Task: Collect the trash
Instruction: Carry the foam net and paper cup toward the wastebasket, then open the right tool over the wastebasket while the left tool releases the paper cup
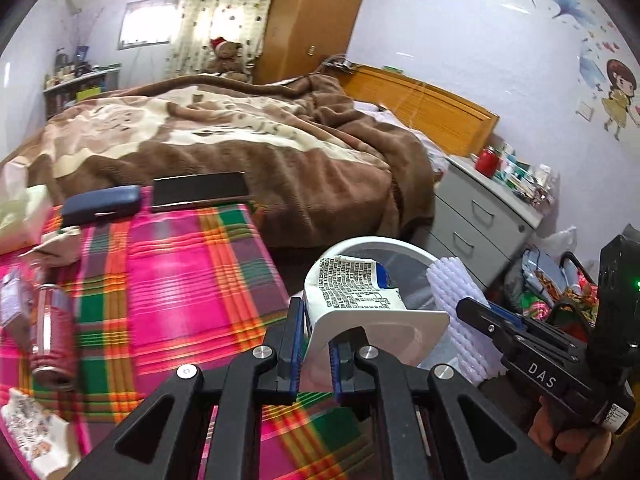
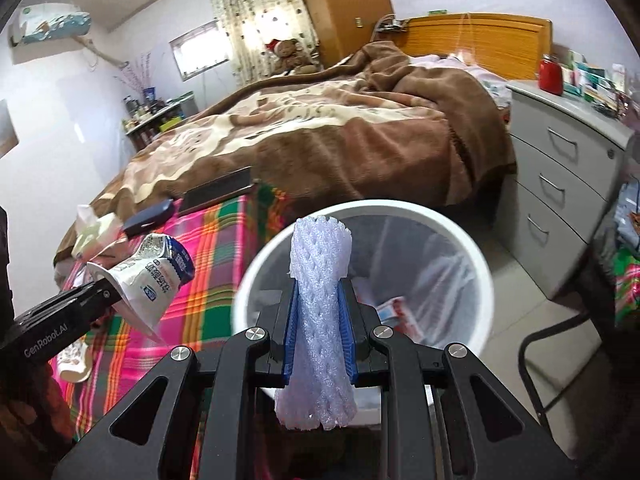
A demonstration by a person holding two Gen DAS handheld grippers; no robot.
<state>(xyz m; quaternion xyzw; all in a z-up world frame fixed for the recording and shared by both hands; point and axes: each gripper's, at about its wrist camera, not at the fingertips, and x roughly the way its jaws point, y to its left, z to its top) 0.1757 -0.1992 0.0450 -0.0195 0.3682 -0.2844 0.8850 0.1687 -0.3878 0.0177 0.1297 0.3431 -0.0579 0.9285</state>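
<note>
Right gripper [image 2: 319,320] clamped on foam netting [image 2: 320,320] above the white bin [image 2: 480,264].
Beside the bin, left gripper [image 1: 314,344] pinched a crushed milk carton [image 1: 352,292]; plaid cloth [image 1: 180,280] adjoined.

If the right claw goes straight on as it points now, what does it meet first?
Most likely the white bin: the right claw, shut on the foam net, points into its open mouth, though depth is unclear.

Red can [image 1: 50,332]: motion-blurred at nine o'clock; label unreadable.
Waste bin [image 2: 472,248]: near rim hidden behind foam netting [image 2: 320,280].
Nightstand items [image 1: 520,176]: too small to identify.
Chair [image 2: 560,360]: cut off at four o'clock.
</note>
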